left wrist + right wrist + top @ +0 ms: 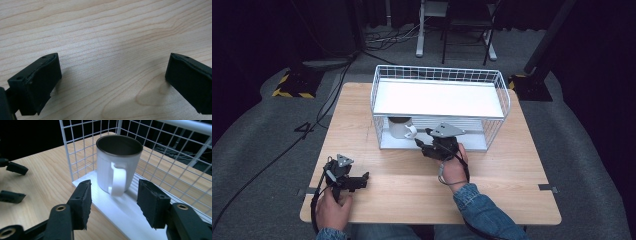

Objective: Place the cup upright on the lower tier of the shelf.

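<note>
Right gripper [421, 145] sits at the rack's front edge, jaws apart, nothing between the pads; in the right gripper view [113, 201] the mug's handle faces the gap but the pads stay clear of it. White mug [401, 128] stands upright on the lower shelf of the wire rack [439, 100], left end, at about 11 o'clock from that gripper. Left gripper [362, 178] hovers low over the table [512, 175] at 7 o'clock, jaws wide apart, empty.
</note>
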`<state>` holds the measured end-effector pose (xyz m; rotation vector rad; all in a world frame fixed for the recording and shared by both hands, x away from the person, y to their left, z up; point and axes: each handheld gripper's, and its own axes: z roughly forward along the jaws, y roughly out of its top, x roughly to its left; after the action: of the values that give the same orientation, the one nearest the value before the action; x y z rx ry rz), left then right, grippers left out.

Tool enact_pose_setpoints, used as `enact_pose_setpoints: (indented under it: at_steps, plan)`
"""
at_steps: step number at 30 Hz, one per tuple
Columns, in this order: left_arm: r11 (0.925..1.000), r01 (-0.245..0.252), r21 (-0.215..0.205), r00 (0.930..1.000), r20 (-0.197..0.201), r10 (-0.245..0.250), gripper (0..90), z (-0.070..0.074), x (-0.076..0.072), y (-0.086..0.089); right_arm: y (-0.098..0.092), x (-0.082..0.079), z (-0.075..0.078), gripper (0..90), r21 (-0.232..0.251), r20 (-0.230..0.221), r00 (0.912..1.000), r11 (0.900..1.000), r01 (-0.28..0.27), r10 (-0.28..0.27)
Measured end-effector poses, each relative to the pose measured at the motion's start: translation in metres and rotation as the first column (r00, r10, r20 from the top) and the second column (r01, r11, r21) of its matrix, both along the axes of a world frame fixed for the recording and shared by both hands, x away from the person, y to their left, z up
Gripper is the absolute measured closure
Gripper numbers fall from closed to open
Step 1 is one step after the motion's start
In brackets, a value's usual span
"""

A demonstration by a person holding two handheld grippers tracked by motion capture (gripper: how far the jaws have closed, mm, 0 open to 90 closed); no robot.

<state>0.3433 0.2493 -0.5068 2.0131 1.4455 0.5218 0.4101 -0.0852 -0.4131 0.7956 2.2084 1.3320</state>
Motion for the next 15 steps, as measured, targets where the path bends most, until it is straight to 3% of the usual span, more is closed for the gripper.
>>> enact_pose_setpoints:
  at_steps: [7,15]
  plan:
    - [1.0000,0.001,0.000,1.0000,-0.001,-0.001,0.7,0.000,0.001,0.000,-0.032,-0.009,0.005,40.4,0.001,-0.036,0.9993,1.000,0.002,-0.002]
    - [1.0000,-0.002,-0.002,1.0000,-0.001,0.002,0.5,0.000,0.001,0.000,-0.077,-0.020,0.007,36.6,-0.013,-0.062,0.9969,0.999,0.048,-0.049]
